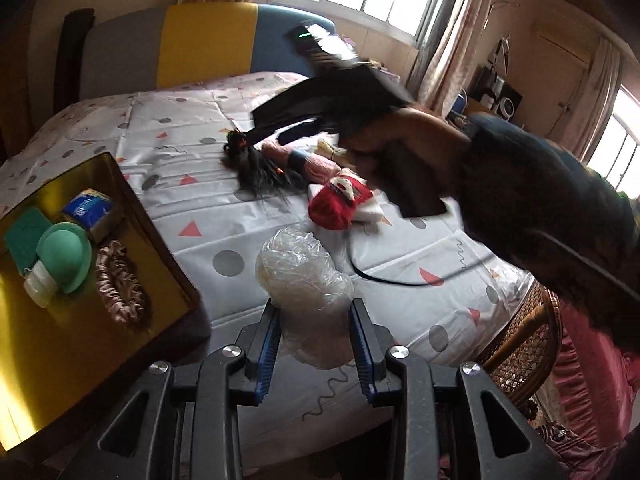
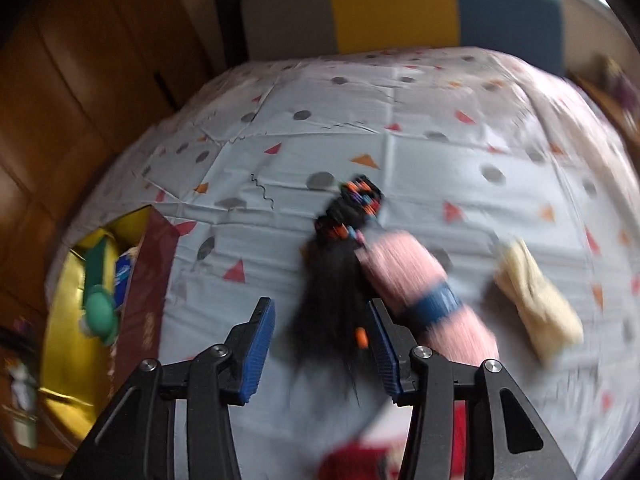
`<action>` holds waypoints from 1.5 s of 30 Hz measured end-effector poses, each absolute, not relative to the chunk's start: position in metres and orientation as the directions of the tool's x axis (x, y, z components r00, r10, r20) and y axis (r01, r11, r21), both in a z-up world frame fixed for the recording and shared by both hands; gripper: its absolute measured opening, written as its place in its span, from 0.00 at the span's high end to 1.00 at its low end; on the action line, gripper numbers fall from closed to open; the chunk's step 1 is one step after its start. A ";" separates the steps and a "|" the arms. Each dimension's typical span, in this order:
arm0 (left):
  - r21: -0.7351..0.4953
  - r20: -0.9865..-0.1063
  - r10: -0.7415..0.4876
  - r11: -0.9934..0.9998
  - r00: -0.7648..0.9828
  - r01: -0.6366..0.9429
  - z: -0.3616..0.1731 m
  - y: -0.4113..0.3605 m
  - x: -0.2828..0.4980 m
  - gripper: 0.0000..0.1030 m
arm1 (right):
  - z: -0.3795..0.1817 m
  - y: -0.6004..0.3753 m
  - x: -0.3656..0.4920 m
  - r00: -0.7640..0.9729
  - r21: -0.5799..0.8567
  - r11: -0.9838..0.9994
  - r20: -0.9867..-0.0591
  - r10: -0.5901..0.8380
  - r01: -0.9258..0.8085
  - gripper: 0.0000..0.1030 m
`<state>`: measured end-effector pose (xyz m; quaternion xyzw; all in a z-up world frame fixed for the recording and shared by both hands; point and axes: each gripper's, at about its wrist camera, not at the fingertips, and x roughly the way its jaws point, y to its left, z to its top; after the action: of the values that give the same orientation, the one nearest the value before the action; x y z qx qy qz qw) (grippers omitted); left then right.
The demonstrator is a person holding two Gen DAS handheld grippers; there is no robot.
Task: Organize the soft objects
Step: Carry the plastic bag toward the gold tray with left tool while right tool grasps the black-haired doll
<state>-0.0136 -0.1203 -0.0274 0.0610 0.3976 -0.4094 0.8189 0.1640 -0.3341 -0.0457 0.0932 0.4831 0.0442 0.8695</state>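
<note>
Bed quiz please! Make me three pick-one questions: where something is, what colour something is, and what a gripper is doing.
1. Where is the brown scrunchie? A on the sheet; B in the gold box; C on the chair.
2. What colour is the yarn roll beside the black hair? A green; B purple; C pink.
3. What is the left gripper doing? A squeezing the clear plastic bag; B gaping over nothing; C holding a spoon.
Answers: B, it lies on the gold lining; C, pink strands with a blue band; A, both pads press the bag's sides.
</note>
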 end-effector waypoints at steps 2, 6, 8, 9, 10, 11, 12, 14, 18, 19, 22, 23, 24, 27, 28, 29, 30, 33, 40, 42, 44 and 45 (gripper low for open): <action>-0.229 -0.694 -0.624 0.664 0.359 0.712 -0.026 -0.114 -0.014 0.68 | -0.051 -0.325 0.190 0.497 0.149 0.989 -0.858 0.128 0.003 0.52; -0.254 -0.682 -0.632 0.677 0.368 0.691 -0.023 -0.100 -0.009 0.68 | -0.069 -0.318 0.232 0.423 0.064 0.998 -0.905 0.050 0.019 0.51; -0.260 -0.679 -0.633 0.680 0.371 0.686 -0.022 -0.095 -0.008 0.68 | -0.083 -0.318 0.245 0.362 0.027 0.998 -0.932 0.007 0.050 0.48; -0.263 -0.677 -0.633 0.683 0.374 0.681 -0.022 -0.093 -0.007 0.68 | -0.091 -0.317 0.250 0.347 -0.001 0.998 -0.937 -0.021 0.057 0.48; -0.266 -0.677 -0.634 0.684 0.373 0.679 -0.022 -0.091 -0.007 0.68 | -0.096 -0.315 0.253 0.345 -0.006 0.999 -0.938 -0.022 0.048 0.48; -0.270 -0.677 -0.634 0.686 0.373 0.676 -0.023 -0.090 -0.007 0.68 | -0.098 -0.313 0.255 0.360 -0.003 0.999 -0.933 -0.017 0.040 0.50; -0.273 -0.677 -0.635 0.687 0.373 0.673 -0.023 -0.088 -0.007 0.68 | -0.097 -0.313 0.256 0.374 0.007 0.999 -0.927 -0.007 0.037 0.67; -0.281 -0.675 -0.635 0.691 0.375 0.666 -0.024 -0.087 -0.006 0.68 | -0.091 -0.308 0.256 0.374 0.042 0.999 -0.927 0.033 0.016 0.73; -0.286 -0.670 -0.639 0.692 0.378 0.663 -0.023 -0.087 -0.005 0.68 | -0.058 -0.285 0.240 0.429 0.136 0.985 -0.888 0.167 -0.103 0.73; -0.286 -0.668 -0.641 0.690 0.378 0.665 -0.023 -0.087 -0.006 0.68 | -0.051 -0.280 0.234 0.430 0.165 0.978 -0.879 0.204 -0.126 0.73; -0.284 -0.662 -0.645 0.686 0.380 0.670 -0.022 -0.087 -0.009 0.68 | -0.033 -0.265 0.209 0.414 0.208 0.957 -0.867 0.276 -0.200 0.73; -0.283 -0.660 -0.647 0.686 0.382 0.671 -0.021 -0.087 -0.011 0.68 | -0.030 -0.262 0.199 0.402 0.211 0.953 -0.870 0.284 -0.217 0.73; -0.283 -0.657 -0.648 0.685 0.384 0.672 -0.020 -0.086 -0.012 0.68 | -0.031 -0.259 0.188 0.383 0.222 0.948 -0.875 0.297 -0.227 0.73; -0.290 -0.648 -0.655 0.683 0.388 0.670 -0.017 -0.084 -0.015 0.68 | -0.042 -0.253 0.159 0.337 0.213 0.948 -0.897 0.286 -0.238 0.73; -0.292 -0.648 -0.655 0.685 0.389 0.668 -0.017 -0.083 -0.016 0.68 | -0.048 -0.253 0.150 0.326 0.202 0.950 -0.905 0.274 -0.236 0.73; -0.293 -0.647 -0.655 0.686 0.390 0.666 -0.017 -0.082 -0.016 0.68 | -0.057 -0.253 0.140 0.311 0.197 0.952 -0.913 0.265 -0.234 0.73; -0.295 -0.646 -0.655 0.688 0.392 0.663 -0.016 -0.081 -0.017 0.68 | -0.068 -0.253 0.130 0.297 0.185 0.956 -0.922 0.249 -0.229 0.73; -0.299 -0.644 -0.651 0.697 0.401 0.652 -0.014 -0.079 -0.018 0.68 | -0.094 -0.253 0.108 0.302 0.103 0.971 -0.939 0.166 -0.214 0.73; -0.330 -0.637 -0.625 0.750 0.450 0.573 -0.004 -0.055 -0.009 0.68 | -0.099 -0.265 0.091 0.395 0.114 0.964 -0.895 0.205 -0.240 0.72; -0.343 -0.631 -0.612 0.771 0.477 0.537 0.002 -0.041 -0.002 0.68 | -0.098 -0.267 0.087 0.409 0.115 0.960 -0.887 0.215 -0.255 0.71; -0.346 -0.625 -0.588 0.798 0.513 0.493 0.008 -0.025 0.005 0.68 | -0.097 -0.270 0.080 0.427 0.119 0.959 -0.876 0.223 -0.257 0.71; -0.352 -0.628 -0.575 0.810 0.524 0.468 0.010 -0.017 0.010 0.68 | -0.097 -0.270 0.078 0.434 0.112 0.958 -0.873 0.221 -0.262 0.71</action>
<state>0.0097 -0.0170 0.0098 -0.0694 0.3851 -0.2999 0.8700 0.0782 -0.2699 -0.0967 -0.0200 0.5125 0.1427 0.8465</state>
